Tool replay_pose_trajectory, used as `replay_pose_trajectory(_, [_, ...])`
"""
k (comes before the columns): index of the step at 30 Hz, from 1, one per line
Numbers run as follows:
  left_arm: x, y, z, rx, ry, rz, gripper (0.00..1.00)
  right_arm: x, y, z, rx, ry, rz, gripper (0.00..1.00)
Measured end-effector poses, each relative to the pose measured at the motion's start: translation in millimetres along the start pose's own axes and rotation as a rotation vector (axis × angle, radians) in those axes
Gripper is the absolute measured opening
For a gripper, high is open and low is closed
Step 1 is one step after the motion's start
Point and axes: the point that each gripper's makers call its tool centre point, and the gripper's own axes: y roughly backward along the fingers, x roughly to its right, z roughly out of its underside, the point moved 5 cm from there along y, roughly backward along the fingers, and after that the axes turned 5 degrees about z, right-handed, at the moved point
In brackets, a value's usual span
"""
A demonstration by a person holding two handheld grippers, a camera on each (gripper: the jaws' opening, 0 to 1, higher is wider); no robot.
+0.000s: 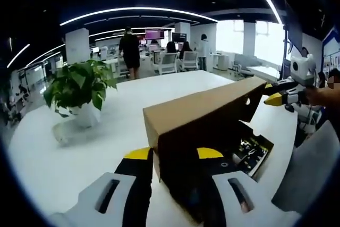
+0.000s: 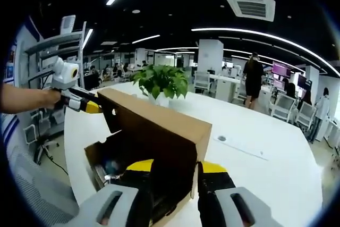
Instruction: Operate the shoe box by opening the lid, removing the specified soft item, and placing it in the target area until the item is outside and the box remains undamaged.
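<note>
Left gripper view: shoe box (image 1: 207, 131) on white bench (image 1: 79, 147), lid (image 1: 202, 107) raised. I have left gripper (image 1: 174, 155) fingers clamped on 1 lid end, right gripper (image 2: 175, 167) fingers on the other. Potted plant (image 1: 79, 91) stands beyond.

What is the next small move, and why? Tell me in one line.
Probably swing the lid further up and clear of the box. The left gripper and right gripper each appear clamped on one end of the lid, which is raised and tilted but hangs over the opening, part-covering the dark contents, so nothing can be reached yet.
</note>
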Motion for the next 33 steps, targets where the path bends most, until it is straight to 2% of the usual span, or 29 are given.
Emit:
replay_pose_trajectory(14, [-20.2, -11, -10.2, -0.029, -0.027, -0.019, 0.13, 9, -13, -7.9, 0.003, 0.000, 0.006, 0.29])
replay_pose_trajectory(19, [-28.6, -13, -11.8, -0.035, -0.038, -0.041, 0.04, 12, -17, -9.7, 0.005, -0.002, 0.009, 0.29])
replay_pose_trajectory(25, [-32.5, -17, -14.8, -0.037, -0.039, -0.040, 0.03, 15, -22, -10.7, 0.004, 0.004, 0.009, 0.28])
replay_pose_trajectory(33, [-36.7, -22, -17.4, -0.038, -0.037, -0.032, 0.03, 22, -35, 0.3, -0.034, -0.014, 0.013, 0.25])
